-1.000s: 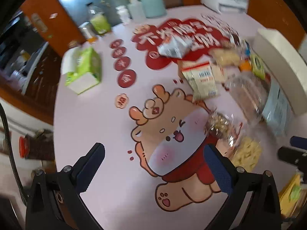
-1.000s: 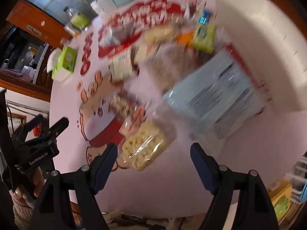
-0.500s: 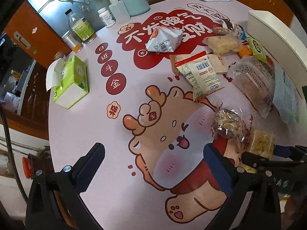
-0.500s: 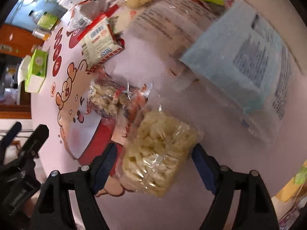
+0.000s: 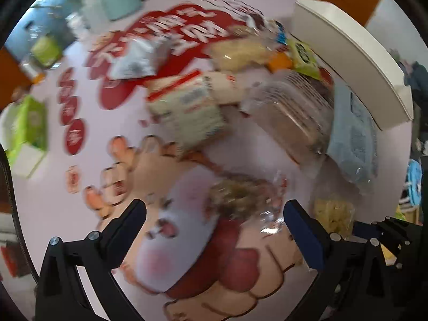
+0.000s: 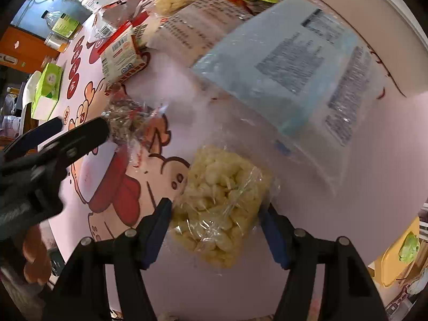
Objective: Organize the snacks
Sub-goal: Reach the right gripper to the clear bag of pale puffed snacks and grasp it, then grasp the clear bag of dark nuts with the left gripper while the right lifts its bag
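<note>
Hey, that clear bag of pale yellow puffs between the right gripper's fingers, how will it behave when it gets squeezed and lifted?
The bag of puffs looks airy, so probably light. Its crinkled clear film will likely give and sag. The puffs seem brittle, so the closing right gripper might crush some.

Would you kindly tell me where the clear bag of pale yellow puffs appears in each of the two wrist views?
Left wrist view: the bag of puffs lies at lower right, just past this gripper's right jaw.
Right wrist view: the bag sits low in the middle, between the closing jaws of the right gripper.
Shared landmark: the pale blue packet, beyond the bag in both.
</note>
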`<state>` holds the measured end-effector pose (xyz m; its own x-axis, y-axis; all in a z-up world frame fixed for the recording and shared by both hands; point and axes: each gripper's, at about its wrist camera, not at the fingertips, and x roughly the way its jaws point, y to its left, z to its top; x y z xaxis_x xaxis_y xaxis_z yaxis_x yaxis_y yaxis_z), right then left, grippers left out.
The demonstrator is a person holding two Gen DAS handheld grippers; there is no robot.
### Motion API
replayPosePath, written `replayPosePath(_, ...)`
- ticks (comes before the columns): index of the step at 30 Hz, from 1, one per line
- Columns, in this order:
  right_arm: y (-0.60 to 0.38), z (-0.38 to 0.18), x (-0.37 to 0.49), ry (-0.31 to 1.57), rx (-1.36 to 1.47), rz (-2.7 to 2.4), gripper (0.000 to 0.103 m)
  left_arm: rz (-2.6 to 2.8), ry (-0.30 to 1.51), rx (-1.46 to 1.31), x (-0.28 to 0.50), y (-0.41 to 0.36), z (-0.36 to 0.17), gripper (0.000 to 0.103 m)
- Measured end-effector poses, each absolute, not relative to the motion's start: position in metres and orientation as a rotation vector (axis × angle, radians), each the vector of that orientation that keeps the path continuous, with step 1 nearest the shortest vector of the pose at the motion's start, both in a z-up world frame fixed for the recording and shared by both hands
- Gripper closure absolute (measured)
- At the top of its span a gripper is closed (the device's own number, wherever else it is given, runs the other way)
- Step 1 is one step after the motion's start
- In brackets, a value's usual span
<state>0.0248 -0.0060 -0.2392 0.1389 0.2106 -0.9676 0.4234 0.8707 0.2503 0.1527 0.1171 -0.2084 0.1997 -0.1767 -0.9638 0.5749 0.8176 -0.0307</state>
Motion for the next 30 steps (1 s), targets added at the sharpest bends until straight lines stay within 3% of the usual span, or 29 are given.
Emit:
replayPosePath(6, -0.012, -0.239, 0.015, 1.439, 0.542, -0.155, 0.037, -0.605, 1.374, 0.369, 0.16, 0.096, -0.236, 0.001)
replayPosePath(15, -0.007, -0.241, 0.021, 1.437, 0.532, -0.143, 0.037, -0.536, 1.394, 0.472, 0.156, 0.076, -0.263, 0.005)
replayPosePath(17, -0.005, -0.242, 0.025, 1.436, 0.529, -0.139, 0.037, -0.532, 1.38, 0.46, 0.154, 0.075, -0.261, 0.012)
replayPosePath(19, -0.005, -0.242, 0.024, 1.437, 0.527, -0.134, 0.037, -0.524, 1.362, 0.451, 0.152, 0.074, -0.256, 0.026)
replayPosePath(20, -0.004, -0.242, 0.025, 1.437, 0.527, -0.13, 0.037, -0.52, 1.362, 0.449, 0.151, 0.077, -0.254, 0.028)
replayPosePath(22, 0.0, -0.241, 0.027, 1.436, 0.527, -0.114, 0.038, -0.519, 1.344, 0.426, 0.148, 0.078, -0.249, 0.043)
replayPosePath(30, 0.016, -0.197, 0.038, 1.308, 0.402, -0.059, 0.038, -0.435, 1.32, 0.37, 0.142, 0.103, -0.223, 0.044)
